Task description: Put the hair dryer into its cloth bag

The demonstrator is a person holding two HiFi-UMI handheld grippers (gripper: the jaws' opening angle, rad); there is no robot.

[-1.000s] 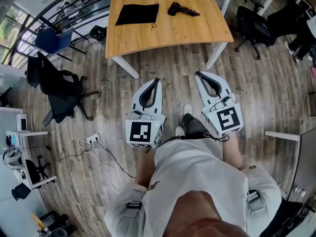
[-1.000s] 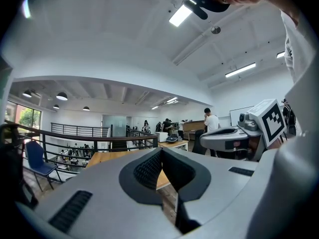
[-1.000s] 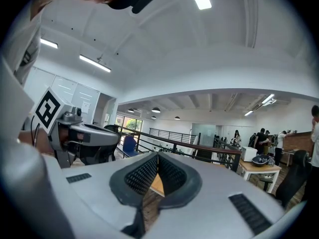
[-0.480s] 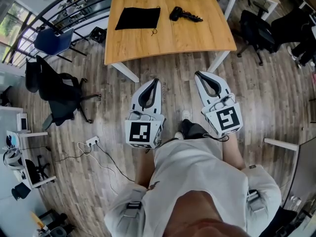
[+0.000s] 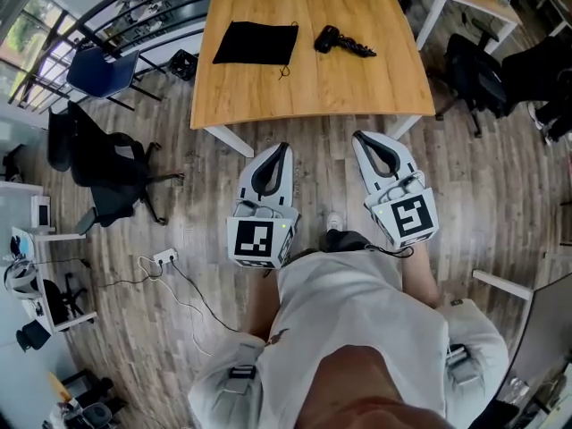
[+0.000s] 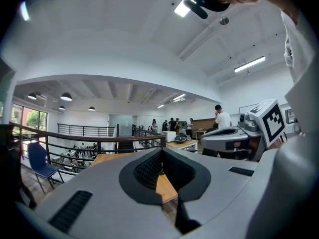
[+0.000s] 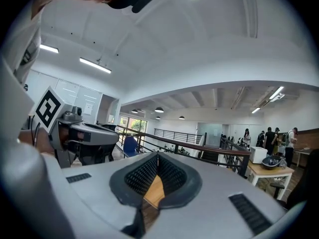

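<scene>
A black cloth bag (image 5: 256, 43) lies flat on the wooden table (image 5: 313, 83), left of centre. The black hair dryer (image 5: 342, 41) lies to its right, with its cord beside it. Both grippers are held level over the floor, short of the table's near edge and far from both objects. In the head view my left gripper (image 5: 284, 147) is shut with nothing in it, and my right gripper (image 5: 357, 135) is shut and empty too. In the left gripper view the left gripper (image 6: 162, 151) has its tips together. The right gripper (image 7: 157, 155) shows the same in its own view.
A black office chair (image 5: 107, 172) and a blue chair (image 5: 94, 70) stand on the left. A power strip (image 5: 166, 257) with cables lies on the wood floor. More black chairs (image 5: 474, 56) and a white desk stand on the right. A railing and some people are far beyond the table.
The table with bag and dryer has slid down the head view, closer to me. Both grippers keep their pose, shut and side by side.
</scene>
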